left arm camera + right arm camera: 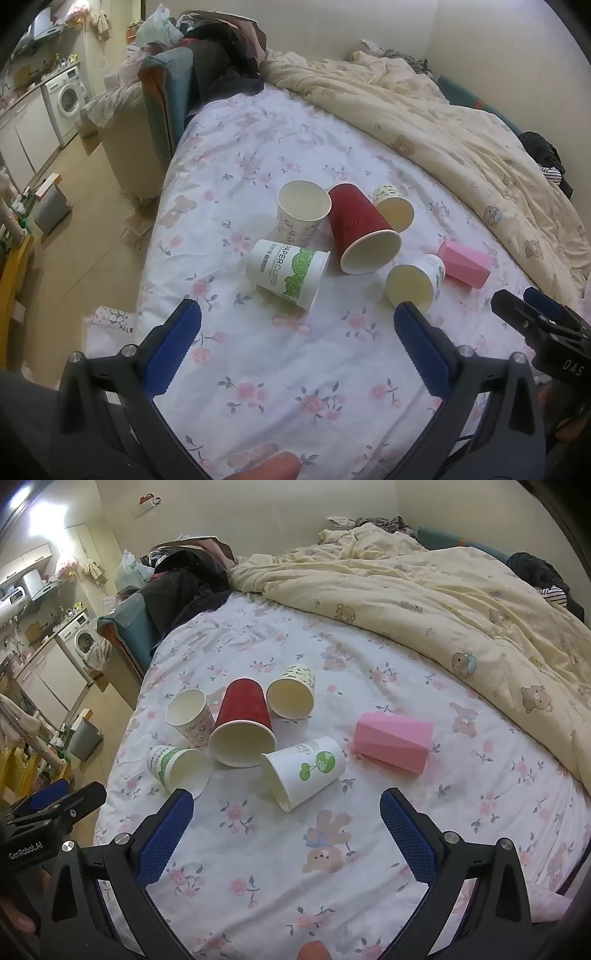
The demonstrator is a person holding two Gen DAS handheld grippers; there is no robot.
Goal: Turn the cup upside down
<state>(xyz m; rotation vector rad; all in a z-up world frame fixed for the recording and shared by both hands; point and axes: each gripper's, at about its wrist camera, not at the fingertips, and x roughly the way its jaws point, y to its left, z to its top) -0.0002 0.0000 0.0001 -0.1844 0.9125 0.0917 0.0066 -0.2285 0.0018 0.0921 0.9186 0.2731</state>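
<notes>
- Six cups lie clustered on the floral bedsheet, none yet standing mouth-down; which one is meant the task does not say
- the tree-print cup lies on its side nearest the right gripper, mouth toward the camera; just behind it the red cup also lies on its side, touching or nearly touching its neighbours
- the PAPERCUPS cup lies on its side closest to the left gripper; the plain white cup behind it sits roughly upright, tilted on the soft bedding
- the small patterned cup and the pink faceted cup lie toppled, the pink one set apart to the right
- both grippers hover spread wide, holding nothing, short of the cups
- risks, as I judge them: thin paper walls could crush under a hard squeeze; a rolling cup could slip off the pads; packed neighbours could be knocked; the yielding mattress may let an inverted cup tip over
</notes>
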